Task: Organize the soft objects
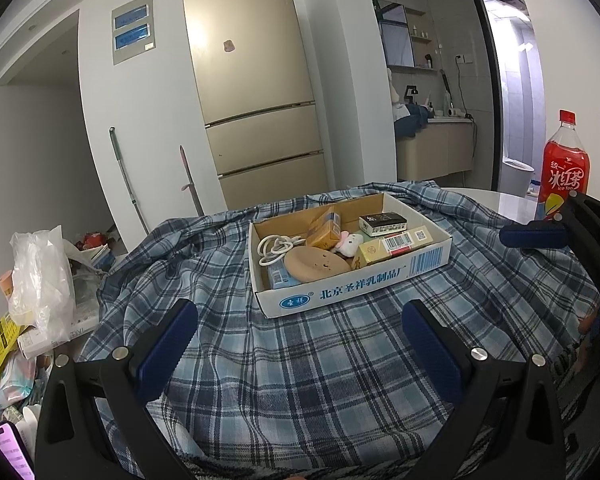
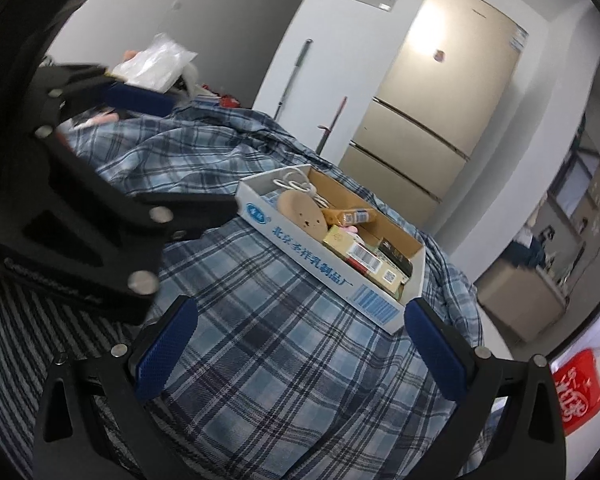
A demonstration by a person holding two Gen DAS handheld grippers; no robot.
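A blue plaid cloth [image 1: 300,364] lies rumpled over the table and also fills the right wrist view [image 2: 284,364]. A shallow cardboard box [image 1: 352,286] sits on it, holding a small pink-and-white plush toy [image 1: 348,243], a tan oval pad [image 1: 316,265], a white cable [image 1: 276,249] and several small cartons. The box also shows in the right wrist view [image 2: 320,268]. My left gripper [image 1: 300,356] is open and empty over the cloth, just short of the box. My right gripper [image 2: 300,356] is open and empty over the cloth, near the box's near corner.
A red ice tea bottle [image 1: 565,164] stands on the white table at right; its label shows in the right wrist view [image 2: 578,390]. A plastic bag [image 1: 40,280] and packets clutter the left. A gold fridge [image 1: 256,92] stands behind. A striped fabric [image 2: 16,344] lies at left.
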